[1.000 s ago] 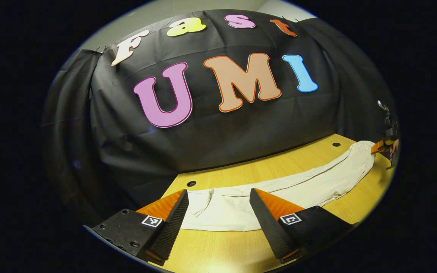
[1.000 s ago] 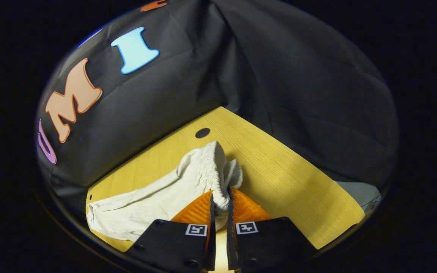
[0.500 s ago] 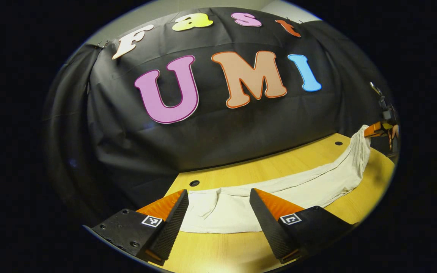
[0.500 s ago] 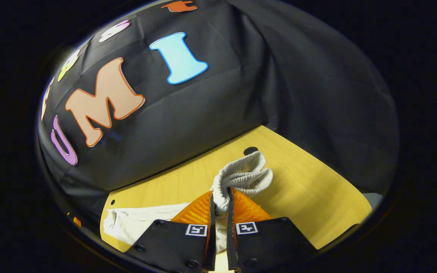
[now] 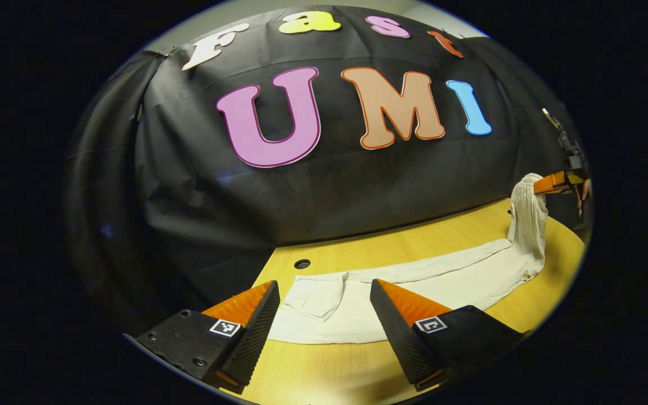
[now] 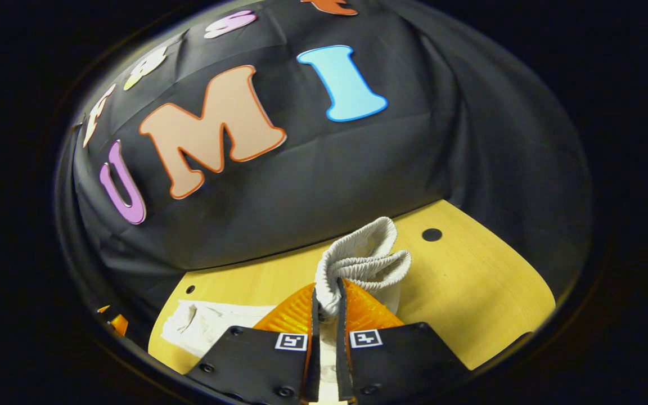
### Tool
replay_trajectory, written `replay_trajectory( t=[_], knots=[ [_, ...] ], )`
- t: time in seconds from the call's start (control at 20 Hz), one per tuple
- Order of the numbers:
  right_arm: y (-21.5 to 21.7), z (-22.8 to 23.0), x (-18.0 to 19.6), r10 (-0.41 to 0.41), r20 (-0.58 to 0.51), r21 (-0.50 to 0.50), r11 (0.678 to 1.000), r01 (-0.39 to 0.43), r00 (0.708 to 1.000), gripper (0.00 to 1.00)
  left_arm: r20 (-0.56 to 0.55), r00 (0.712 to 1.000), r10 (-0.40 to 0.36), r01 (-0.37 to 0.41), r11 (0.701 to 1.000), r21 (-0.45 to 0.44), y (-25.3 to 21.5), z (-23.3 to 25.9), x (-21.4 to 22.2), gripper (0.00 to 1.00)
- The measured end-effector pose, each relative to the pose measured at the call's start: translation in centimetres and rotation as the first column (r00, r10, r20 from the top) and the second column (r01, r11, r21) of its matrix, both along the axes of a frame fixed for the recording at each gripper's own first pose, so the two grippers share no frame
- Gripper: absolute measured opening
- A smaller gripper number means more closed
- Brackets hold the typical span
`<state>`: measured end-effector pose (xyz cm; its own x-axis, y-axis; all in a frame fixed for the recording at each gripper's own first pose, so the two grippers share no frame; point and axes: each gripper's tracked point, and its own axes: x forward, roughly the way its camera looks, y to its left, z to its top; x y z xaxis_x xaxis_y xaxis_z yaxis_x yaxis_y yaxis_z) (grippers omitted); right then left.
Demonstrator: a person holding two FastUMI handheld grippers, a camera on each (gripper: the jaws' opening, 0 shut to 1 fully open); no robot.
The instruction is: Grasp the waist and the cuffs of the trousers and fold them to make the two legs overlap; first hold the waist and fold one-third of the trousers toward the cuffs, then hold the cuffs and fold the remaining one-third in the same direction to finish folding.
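Clamped tight on the ribbed waistband (image 6: 364, 260), the right gripper (image 6: 324, 315) holds that end of the trousers (image 5: 442, 278) lifted off the wooden table (image 5: 414, 247); its jaws stand almost together with cloth pinched between them. Spread wide with nothing between its jaws, the left gripper (image 5: 324, 320) hovers over the cuff end (image 5: 315, 295), which lies flat on the table. From the lifted waistband the pale trousers hang down, then stretch along the table toward the cuffs. A small dark hole (image 5: 302, 264) sits in the table just beyond the cuff end.
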<state>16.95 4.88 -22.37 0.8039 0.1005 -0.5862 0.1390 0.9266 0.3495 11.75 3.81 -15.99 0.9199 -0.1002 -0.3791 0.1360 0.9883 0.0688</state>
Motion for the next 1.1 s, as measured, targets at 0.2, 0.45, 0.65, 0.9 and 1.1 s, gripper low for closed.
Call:
replay_trajectory(
  t=[0.2,0.45,0.65,0.9,1.1],
  knots=[
    [5.1,0.4,0.0,0.070,0.011,-0.012,0.997,-0.070,0.997,0.13,-0.005,1.000,-0.004,0.004,1.000,-0.003,1.6,-0.7,0.3,0.96],
    [11.5,-2.0,-0.5,0.180,-0.011,-0.061,0.982,-0.180,0.984,0.13,-0.024,1.000,-0.002,0.002,1.000,0.007,4.1,-2.1,0.2,0.96],
    [15.7,-5.4,-2.0,0.267,-0.067,-0.065,0.960,-0.272,0.961,0.13,-0.046,0.999,-0.003,0.004,1.000,0.016,5.9,-3.3,-0.3,0.96],
    [18.7,-10.8,-3.5,0.367,-0.152,-0.101,0.918,-0.384,0.918,0.13,-0.073,0.997,-0.007,0.009,1.000,0.020,7.7,-5.0,-0.4,0.96],
    [18.5,-10.1,-3.5,0.421,-0.213,-0.120,0.884,-0.451,0.882,0.18,-0.102,0.995,-0.003,0.002,1.000,-0.012,8.5,-6.9,-0.1,0.96]
  ],
)
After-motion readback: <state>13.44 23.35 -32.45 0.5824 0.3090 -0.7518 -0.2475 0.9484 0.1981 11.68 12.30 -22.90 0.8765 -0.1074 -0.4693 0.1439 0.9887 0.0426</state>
